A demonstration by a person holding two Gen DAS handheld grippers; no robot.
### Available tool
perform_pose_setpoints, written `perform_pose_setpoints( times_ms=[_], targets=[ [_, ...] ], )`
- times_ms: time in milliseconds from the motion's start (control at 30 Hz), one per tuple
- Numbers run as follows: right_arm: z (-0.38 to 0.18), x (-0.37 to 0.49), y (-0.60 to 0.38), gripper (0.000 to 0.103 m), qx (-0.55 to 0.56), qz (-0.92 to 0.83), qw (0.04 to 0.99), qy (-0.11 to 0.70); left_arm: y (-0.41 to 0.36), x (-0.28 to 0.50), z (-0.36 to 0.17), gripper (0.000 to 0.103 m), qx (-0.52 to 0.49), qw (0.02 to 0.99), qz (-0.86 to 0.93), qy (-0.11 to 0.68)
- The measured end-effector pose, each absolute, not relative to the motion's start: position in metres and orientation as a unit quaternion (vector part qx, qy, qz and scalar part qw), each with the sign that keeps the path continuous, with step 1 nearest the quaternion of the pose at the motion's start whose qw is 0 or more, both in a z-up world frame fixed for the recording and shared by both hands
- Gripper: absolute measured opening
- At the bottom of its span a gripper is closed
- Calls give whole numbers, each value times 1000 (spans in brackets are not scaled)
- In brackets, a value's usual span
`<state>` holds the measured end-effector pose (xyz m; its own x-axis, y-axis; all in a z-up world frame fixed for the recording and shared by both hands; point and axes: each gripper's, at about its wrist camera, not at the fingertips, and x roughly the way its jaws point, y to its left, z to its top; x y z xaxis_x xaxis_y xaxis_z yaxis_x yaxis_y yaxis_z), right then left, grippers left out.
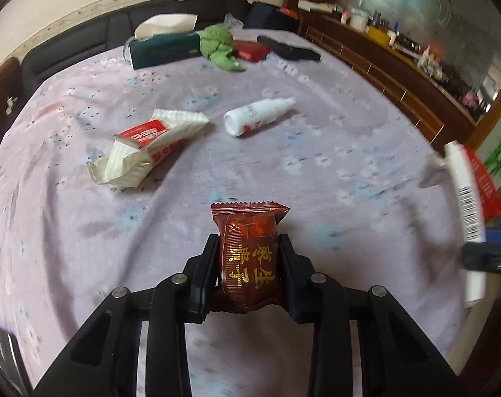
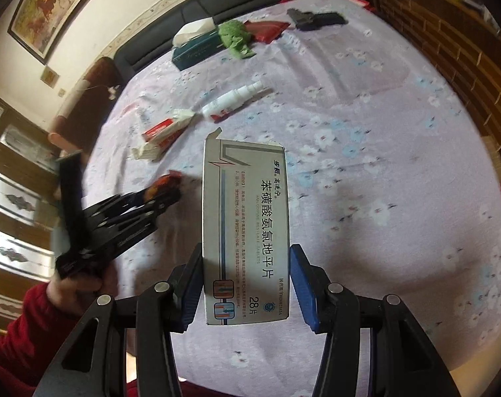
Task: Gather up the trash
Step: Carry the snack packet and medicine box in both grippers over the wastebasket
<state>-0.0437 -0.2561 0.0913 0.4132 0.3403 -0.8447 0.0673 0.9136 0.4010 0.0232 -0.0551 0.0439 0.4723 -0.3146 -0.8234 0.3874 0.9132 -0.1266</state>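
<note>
My left gripper [image 1: 248,241] is shut on a dark red snack wrapper [image 1: 248,248] and holds it above the lilac flowered cloth [image 1: 316,132]. My right gripper [image 2: 245,251] is shut on a white medicine box [image 2: 245,218] with an open top flap; the box also shows at the right edge of the left wrist view [image 1: 465,192]. The left gripper with the wrapper [image 2: 164,185] shows at the left of the right wrist view. A torn red-and-white packet [image 1: 147,145] and a white spray bottle [image 1: 257,115] lie on the cloth farther back.
At the far edge lie a green tissue box [image 1: 164,48], a green cloth [image 1: 220,48], a red pack [image 1: 250,49] and a black object [image 1: 290,51]. A dark sofa [image 1: 118,20] stands behind. A wooden cabinet [image 1: 399,76] with clutter runs along the right.
</note>
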Motion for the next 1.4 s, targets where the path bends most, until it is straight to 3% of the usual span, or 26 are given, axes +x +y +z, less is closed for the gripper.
perform_pose_setpoints(
  times_ms=[367, 1400],
  targets=[
    [95, -63, -276, 53, 184, 34, 829, 527, -102, -13, 82, 33, 52, 871, -217, 439],
    [116, -73, -362, 54, 187, 84, 848, 489, -192, -52, 118, 33, 108, 890, -149, 417]
  ],
)
